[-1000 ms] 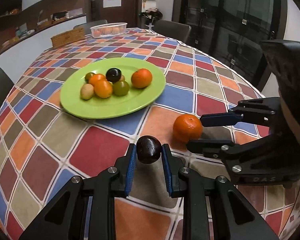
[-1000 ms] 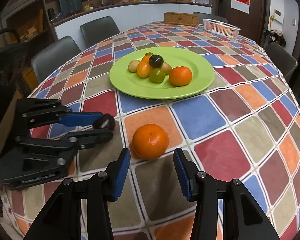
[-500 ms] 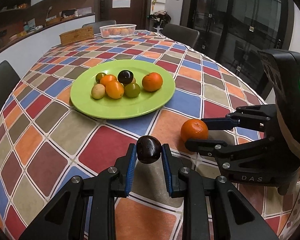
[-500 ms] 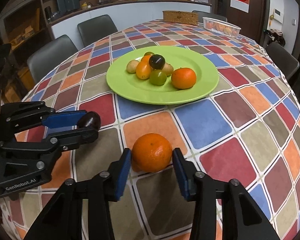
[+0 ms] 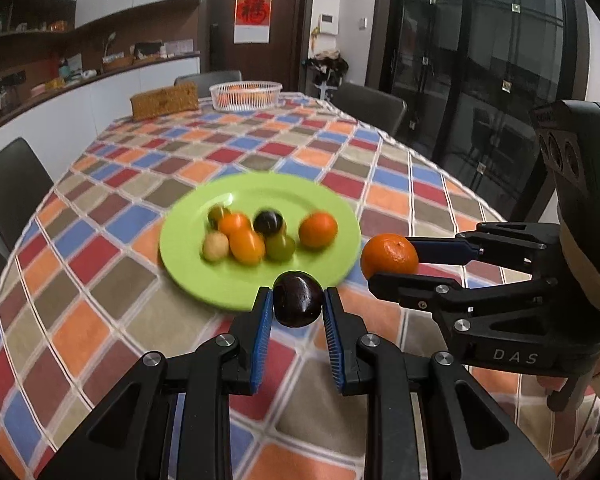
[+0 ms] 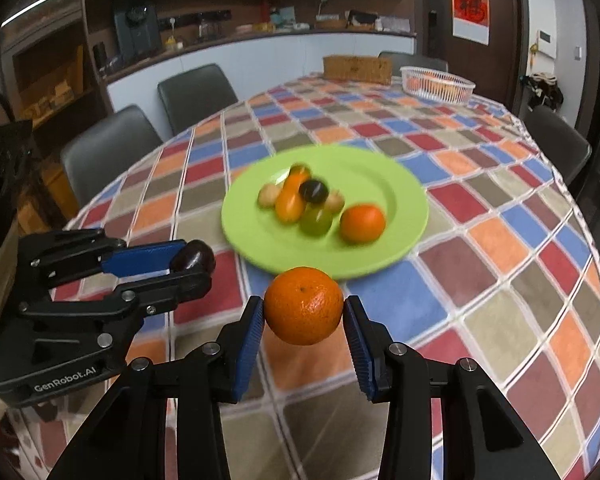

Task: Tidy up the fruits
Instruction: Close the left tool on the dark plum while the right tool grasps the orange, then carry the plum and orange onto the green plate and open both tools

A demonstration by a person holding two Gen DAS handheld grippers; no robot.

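left gripper (image 5: 298, 300) has its blue-padded fingers (image 5: 261, 328) clamped on a dark plum (image 5: 298, 299), held clear of the checkered worktop (image 5: 100, 320) just in front of the near rim of the green plate (image 5: 188, 256). right gripper (image 6: 304, 306) has its fingers (image 6: 247, 336) pressed on both sides of an orange mandarin (image 6: 303, 305), also lifted off the cloth, just short of the plate's near edge in the right wrist view. in the left wrist view the right gripper comes in from the right side with the mandarin at its tip, beside the plate's right rim; in the right wrist view the left gripper sits at the left with the plum at its tip, near the plate's left edge. the two grippers are side by side, apart, not touching.

plate sits mid-worktop holding a blurred cluster: two orange fruits, a dark one, a green one, a pale tan one, plus a bigger mandarin (image 5: 318, 230) a bit apart on the right of the group. exact count of small fruits hard to tell from blur. far end of the worktop: white basket (image 5: 246, 96) with orange items inside and a woven brown box (image 5: 165, 100) just beside it. dark chairs (image 6: 196, 94) around the worktop
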